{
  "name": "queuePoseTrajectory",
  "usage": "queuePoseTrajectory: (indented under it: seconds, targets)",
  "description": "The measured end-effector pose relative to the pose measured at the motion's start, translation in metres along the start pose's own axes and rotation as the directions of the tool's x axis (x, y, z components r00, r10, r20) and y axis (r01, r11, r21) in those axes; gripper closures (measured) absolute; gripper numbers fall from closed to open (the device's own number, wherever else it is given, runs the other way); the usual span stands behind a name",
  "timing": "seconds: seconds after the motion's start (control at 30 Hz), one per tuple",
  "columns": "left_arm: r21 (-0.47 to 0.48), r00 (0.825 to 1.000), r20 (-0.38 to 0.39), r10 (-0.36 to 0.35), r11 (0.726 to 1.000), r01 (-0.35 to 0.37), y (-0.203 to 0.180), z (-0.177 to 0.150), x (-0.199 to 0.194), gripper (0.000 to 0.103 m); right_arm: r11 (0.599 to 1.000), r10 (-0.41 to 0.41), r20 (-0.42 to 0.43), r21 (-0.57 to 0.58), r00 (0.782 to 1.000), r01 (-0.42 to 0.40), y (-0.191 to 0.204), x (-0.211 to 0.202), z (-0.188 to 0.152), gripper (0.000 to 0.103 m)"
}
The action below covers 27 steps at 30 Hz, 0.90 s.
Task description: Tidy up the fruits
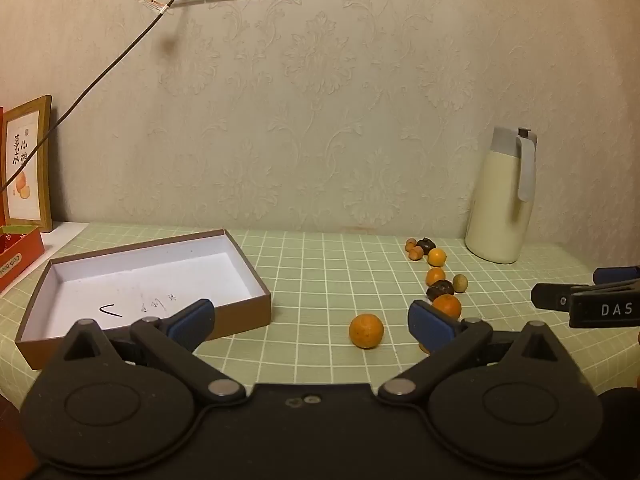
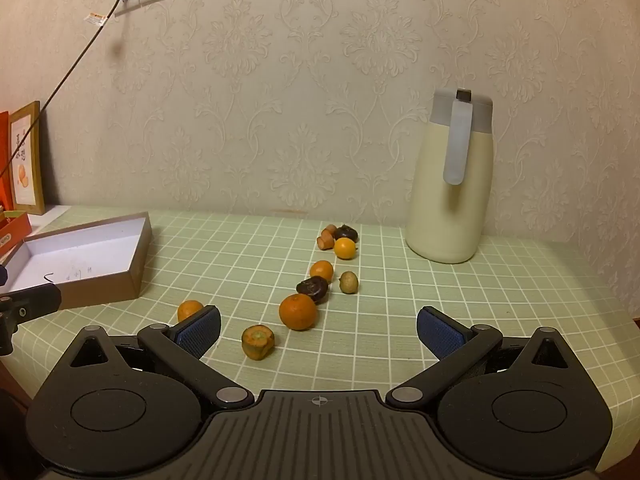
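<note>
Several small fruits lie in a loose line on the green checked tablecloth (image 2: pixel 440 300). An orange (image 1: pixel 366 331) lies between the open fingers of my left gripper (image 1: pixel 310 326), ahead of them. A larger orange (image 2: pixel 297 311), a cut orange piece (image 2: pixel 257 341), dark fruits (image 2: pixel 313 289) and a small green fruit (image 2: pixel 348 282) lie ahead of my open, empty right gripper (image 2: pixel 318 334). An open brown box (image 1: pixel 140 280) with a white, empty inside stands at the left; it also shows in the right wrist view (image 2: pixel 80 256).
A cream thermos jug (image 2: pixel 452 184) stands at the back right by the wall. A framed picture (image 1: pixel 28 164) and a red box (image 1: pixel 18 252) are at the far left. A black cable (image 1: pixel 100 80) hangs from the wall socket.
</note>
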<state>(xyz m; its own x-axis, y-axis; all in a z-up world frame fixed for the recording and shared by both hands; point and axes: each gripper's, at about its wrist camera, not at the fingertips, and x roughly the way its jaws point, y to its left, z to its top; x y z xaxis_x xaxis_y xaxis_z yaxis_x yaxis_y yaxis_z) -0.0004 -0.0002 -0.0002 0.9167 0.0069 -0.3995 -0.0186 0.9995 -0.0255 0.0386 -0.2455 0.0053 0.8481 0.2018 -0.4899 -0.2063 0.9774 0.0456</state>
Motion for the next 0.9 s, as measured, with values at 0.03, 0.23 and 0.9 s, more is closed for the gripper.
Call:
queuePoseTrajectory:
  seconds: [0.03,0.23,0.9]
  targets:
    - [0.000,1.000,0.001,0.001,1.000,-0.001,0.0002,0.0000,-0.0001,0.006,1.000,0.000,-0.003,0.000,1.000,0.000,0.0000,0.0000,0.0000,0.000]
    - [0.003,1.000,-0.004,-0.002,1.000,0.002,0.0018,-0.0024,0.0006,0.006,1.000,-0.001,-0.004,0.000,1.000,0.001,-0.0006,0.0000,0.0002,0.000]
    - [0.000,1.000,-0.010,0.001,1.000,-0.001,0.0015,-0.0024,0.0012,0.006,1.000,-0.001,-0.004,-0.001,1.000,0.001,-0.0007,-0.0003,-0.0003,0.000]
